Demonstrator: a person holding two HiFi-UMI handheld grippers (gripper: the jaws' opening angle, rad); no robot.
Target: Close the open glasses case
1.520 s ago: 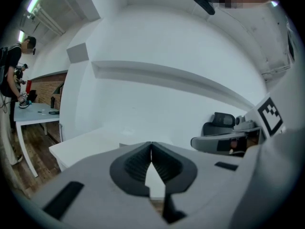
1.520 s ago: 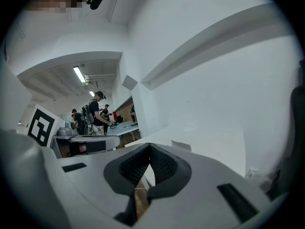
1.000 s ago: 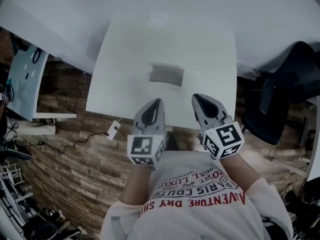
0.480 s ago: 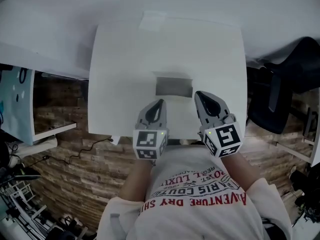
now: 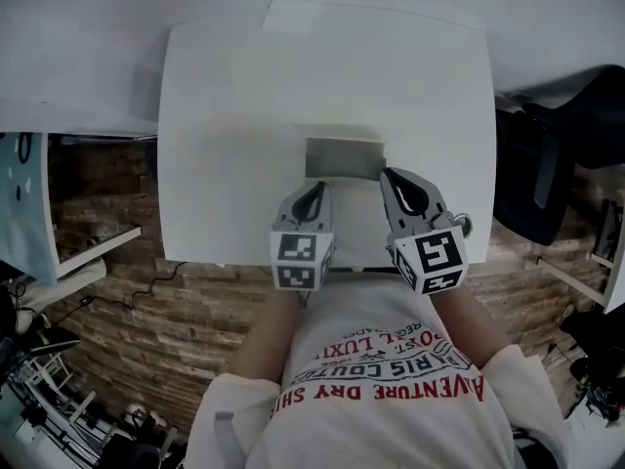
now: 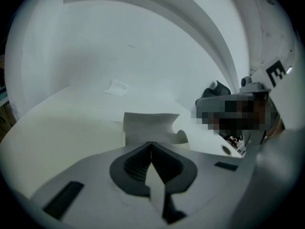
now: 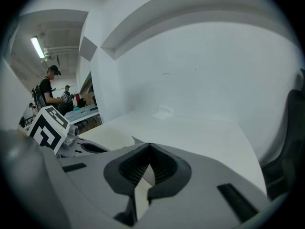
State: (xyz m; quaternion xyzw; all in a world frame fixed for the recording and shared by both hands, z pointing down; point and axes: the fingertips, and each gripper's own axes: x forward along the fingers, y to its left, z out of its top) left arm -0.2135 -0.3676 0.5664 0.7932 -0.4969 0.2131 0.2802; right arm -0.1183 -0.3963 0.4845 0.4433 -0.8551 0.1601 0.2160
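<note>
Hovering at table (image 5: 225,115) edge, L gripper (image 5: 316,188) & R gripper (image 5: 389,175) are both clenched, empty. Case (image 5: 344,158) is sitting open just ahead. Prob. best: one steadying base, other nudging lid down slowly.

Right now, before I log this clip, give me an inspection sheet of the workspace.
Surface: white table, unmarked.
Job's things: grey glasses case at centre, lid apparently raised.
Clutter: small white slip at the far edge.
Grippers: left gripper and right gripper, fingers shut, empty, close before the case.
Cables: thin cable on the floor, left.
Surroundings: brick-pattern floor, black chair right, people far off.
</note>
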